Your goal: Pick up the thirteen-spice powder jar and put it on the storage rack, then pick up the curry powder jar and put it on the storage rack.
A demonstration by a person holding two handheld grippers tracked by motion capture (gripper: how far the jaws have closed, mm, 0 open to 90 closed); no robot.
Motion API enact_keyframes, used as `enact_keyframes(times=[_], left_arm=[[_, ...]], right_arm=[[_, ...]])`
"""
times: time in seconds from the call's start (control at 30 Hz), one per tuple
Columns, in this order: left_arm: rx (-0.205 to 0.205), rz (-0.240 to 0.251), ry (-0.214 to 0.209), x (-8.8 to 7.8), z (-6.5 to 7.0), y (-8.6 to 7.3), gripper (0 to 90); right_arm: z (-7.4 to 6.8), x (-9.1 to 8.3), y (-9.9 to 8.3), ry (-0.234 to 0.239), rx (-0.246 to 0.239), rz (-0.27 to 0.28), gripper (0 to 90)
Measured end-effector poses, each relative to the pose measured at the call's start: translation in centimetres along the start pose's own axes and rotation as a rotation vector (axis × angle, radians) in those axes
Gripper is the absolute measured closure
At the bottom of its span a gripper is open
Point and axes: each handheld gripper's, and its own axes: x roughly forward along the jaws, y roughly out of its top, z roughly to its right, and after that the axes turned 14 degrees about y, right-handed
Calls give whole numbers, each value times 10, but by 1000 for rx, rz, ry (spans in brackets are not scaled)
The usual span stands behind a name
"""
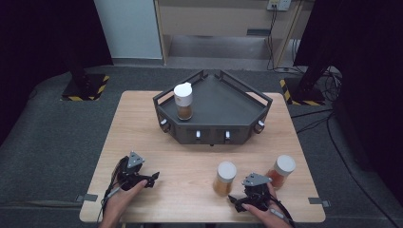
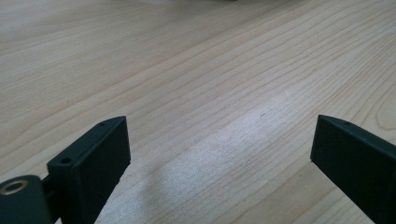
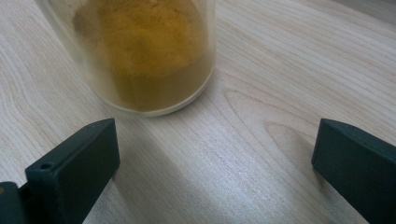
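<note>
A: Starting at the right gripper: its fingers are spread wide, nothing is clasped, and bare wood is seen between them. Just beyond them, in the right gripper view, the base of a clear jar of yellow-orange powder is found, standing upright on the bench and apart from both fingers.

B: And from above?

A: In the high view the same jar is shown whole, with its white lid, just to the left of the right gripper. A second jar with reddish contents is seen at that gripper's other side, near the bench's right edge.

B: The left gripper?

A: Its fingers are likewise released and empty; pale wood grain is seen between them in the left gripper view. From above, the left gripper is placed low over the bench's near left part, well apart from the jars.

B: Farther out?

A: A dark angular tray is set at the far side of the bench, and a third white-lidded jar is stood inside it at its left.
</note>
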Motion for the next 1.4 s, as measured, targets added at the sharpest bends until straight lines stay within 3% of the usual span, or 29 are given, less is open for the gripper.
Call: enact_keyframes(times=[0.3, 0.5, 1.03, 1.13, 1.4], left_arm=[[-4, -67, 5, 10, 2, -3, 32], [-10, -37, 11, 12, 2, -13, 8], [1, -37, 19, 11, 4, -12, 6], [2, -37, 19, 11, 4, -12, 6], [1, -37, 16, 12, 4, -12, 5]], right_arm=[[0, 0, 0, 0, 0, 0, 11], [0, 0, 0, 0, 1, 0, 10], [0, 0, 0, -1, 2, -1, 9], [-3, 2, 2, -14, 24, 5, 8], [-10, 2, 9, -24, 19, -17, 27]])
